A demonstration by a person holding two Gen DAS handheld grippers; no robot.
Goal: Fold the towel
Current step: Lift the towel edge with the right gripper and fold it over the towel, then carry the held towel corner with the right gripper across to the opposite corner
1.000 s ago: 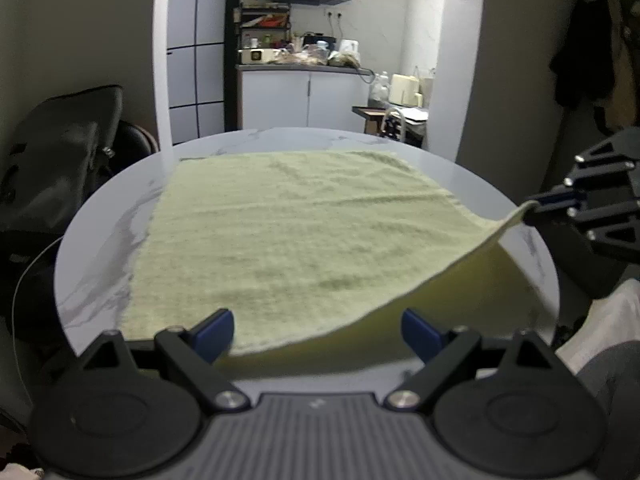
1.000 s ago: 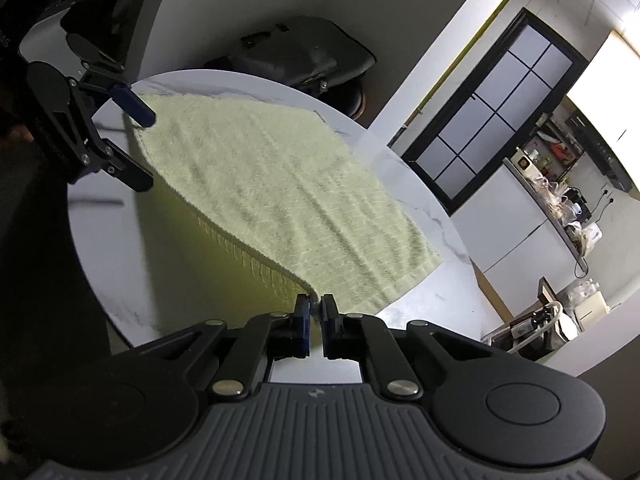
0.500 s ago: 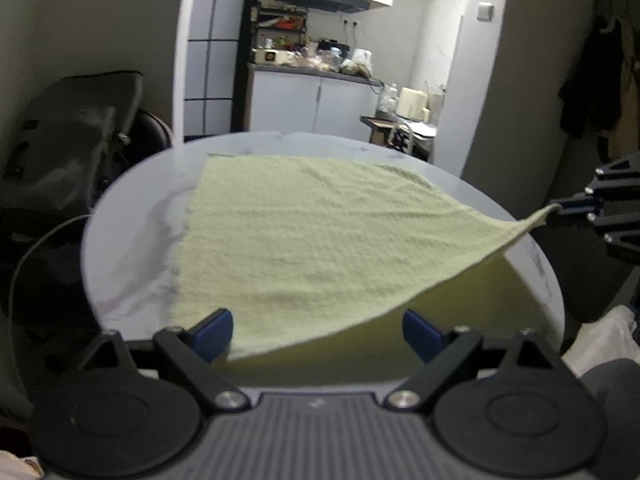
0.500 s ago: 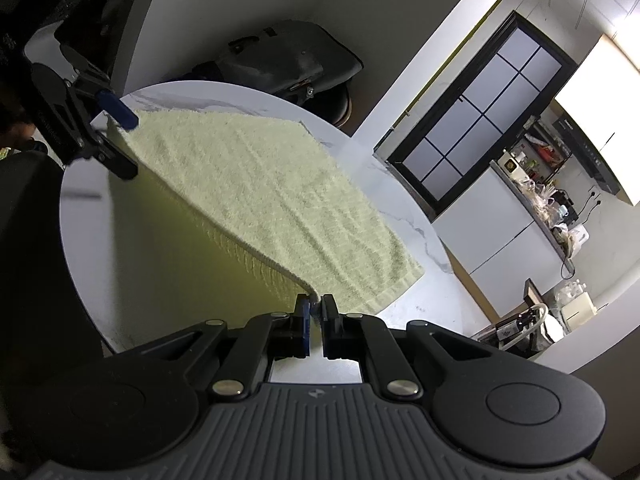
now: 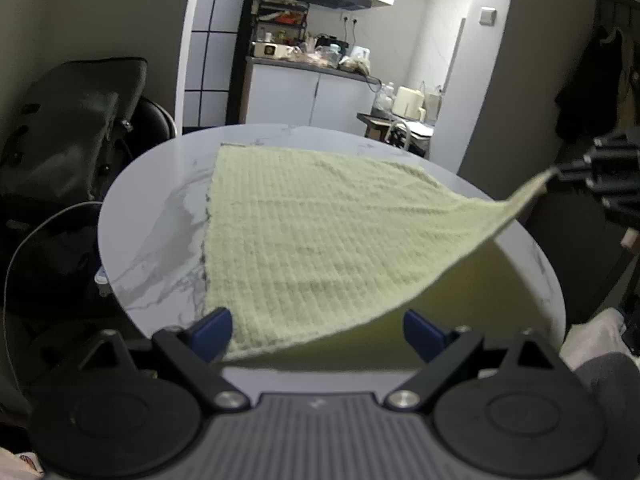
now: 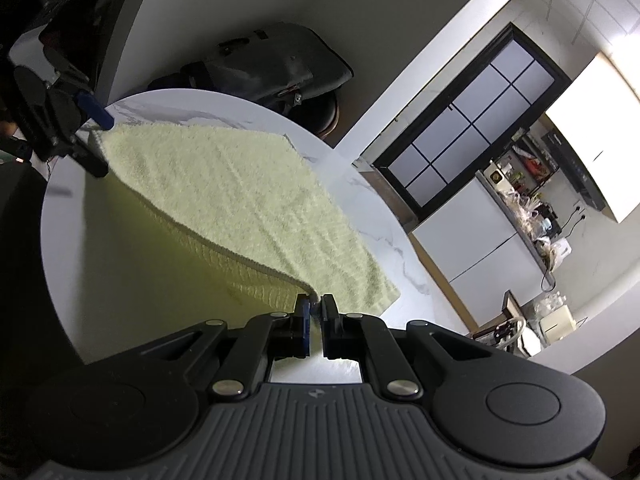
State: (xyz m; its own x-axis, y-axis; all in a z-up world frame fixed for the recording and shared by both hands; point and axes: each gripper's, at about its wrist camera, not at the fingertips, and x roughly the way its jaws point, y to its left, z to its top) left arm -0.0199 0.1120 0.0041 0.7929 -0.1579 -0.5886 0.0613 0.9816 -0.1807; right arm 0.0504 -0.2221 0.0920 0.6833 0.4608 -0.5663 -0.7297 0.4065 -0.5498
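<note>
The right hand-held gripper point(image 6: 315, 312) is pinching the near right corner of the pale green towel point(image 5: 320, 232), raising that edge off the round counter point(image 5: 160, 220), likely to start a fold. The left hand-held gripper point(image 5: 318, 330) is gaping around the near left corner, gripping nothing.

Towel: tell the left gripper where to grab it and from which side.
Grip the towel at its near-left corner, coming in from the table's near edge. The left gripper stands open there, while the right gripper pinches the opposite near corner, lifted.
</note>
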